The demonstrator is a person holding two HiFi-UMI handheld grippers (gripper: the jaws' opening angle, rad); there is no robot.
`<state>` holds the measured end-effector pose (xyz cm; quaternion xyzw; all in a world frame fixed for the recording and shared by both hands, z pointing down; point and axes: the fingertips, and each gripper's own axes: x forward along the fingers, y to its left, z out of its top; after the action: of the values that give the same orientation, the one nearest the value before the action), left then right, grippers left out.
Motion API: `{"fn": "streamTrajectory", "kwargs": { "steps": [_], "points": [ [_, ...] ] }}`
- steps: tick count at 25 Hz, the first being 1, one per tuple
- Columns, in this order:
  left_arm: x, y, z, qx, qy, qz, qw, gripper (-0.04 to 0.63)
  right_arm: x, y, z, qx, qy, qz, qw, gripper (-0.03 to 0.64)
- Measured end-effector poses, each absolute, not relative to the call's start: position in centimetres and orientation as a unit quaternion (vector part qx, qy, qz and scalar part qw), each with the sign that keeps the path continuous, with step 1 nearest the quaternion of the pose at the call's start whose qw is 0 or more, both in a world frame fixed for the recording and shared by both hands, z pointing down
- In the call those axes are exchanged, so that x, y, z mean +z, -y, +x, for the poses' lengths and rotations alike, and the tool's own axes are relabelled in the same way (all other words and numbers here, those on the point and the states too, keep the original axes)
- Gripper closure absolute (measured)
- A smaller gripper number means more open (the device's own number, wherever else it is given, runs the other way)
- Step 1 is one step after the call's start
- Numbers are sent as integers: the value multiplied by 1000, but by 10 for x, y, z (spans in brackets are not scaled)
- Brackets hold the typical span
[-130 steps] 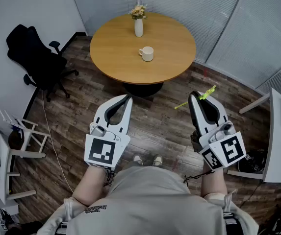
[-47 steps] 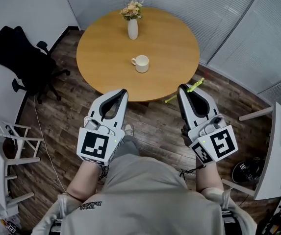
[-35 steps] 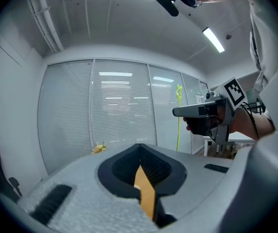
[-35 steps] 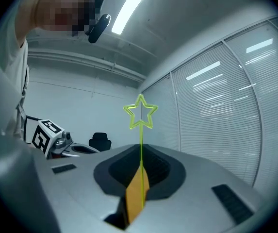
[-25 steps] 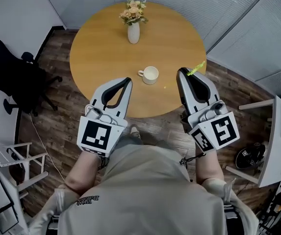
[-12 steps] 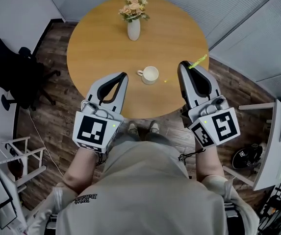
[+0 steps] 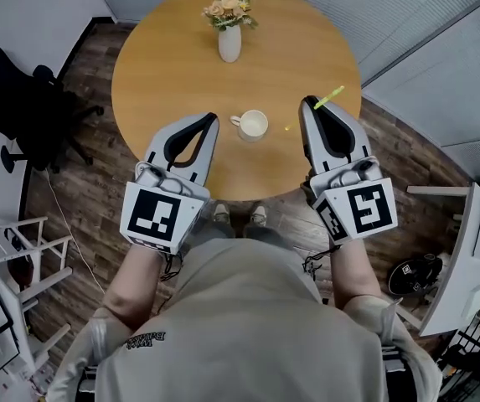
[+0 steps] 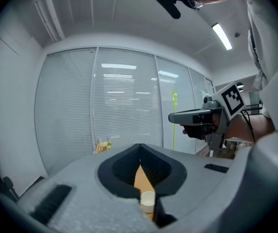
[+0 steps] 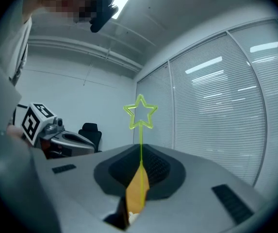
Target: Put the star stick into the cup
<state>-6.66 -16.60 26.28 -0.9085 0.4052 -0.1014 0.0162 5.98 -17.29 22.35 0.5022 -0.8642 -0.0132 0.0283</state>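
Wood-topped round desk (image 7: 147,48) under inspection, seen from the head view. One white cup (image 7: 252,125) stands upright near the desk's near edge, handle to its left, nothing visible inside it. One white vase (image 7: 229,42) with flowers stands at the far side of the desk, well apart from the cup.

Right tongs (image 7: 307,104): clenched on the star stick (image 9: 140,130). In the right gripper view the thin yellow-green stick runs upright through the closed tips, with the outlined star topmost, clear above the tongs. In the head view the star end projects past the tongs' tip to the upper right, and the plain lower end shows below the tip on the cup's side. That lower end is near the cup, to its right, but apart from it. The stick is over the desk and not in the cup.

Left tongs (image 7: 211,119): clenched with nothing between them. The left gripper view shows the tips met, and only the desk top and the cup appear through the hollow below the tips. In the head view these tongs sit just left of the cup without touching it. The cup lies between the two pairs of tongs.

Surroundings: dark plank floor (image 7: 97,191), black office chair (image 7: 22,99) to the left of the desk, slatted blinds (image 8: 119,110) behind glass panels beyond the desk.
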Motion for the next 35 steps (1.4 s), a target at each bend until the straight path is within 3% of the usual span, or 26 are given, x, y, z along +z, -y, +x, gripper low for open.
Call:
{"fn": "streamTrajectory", "kwargs": {
  "steps": [16, 35],
  "points": [
    [279, 229, -56, -120, -424, -897, 36, 574, 244, 239, 47, 7, 878, 478, 12, 582],
    [371, 255, -49, -142, -405, -903, -20, 574, 345, 264, 23, 60, 886, 459, 39, 582]
  ]
}}
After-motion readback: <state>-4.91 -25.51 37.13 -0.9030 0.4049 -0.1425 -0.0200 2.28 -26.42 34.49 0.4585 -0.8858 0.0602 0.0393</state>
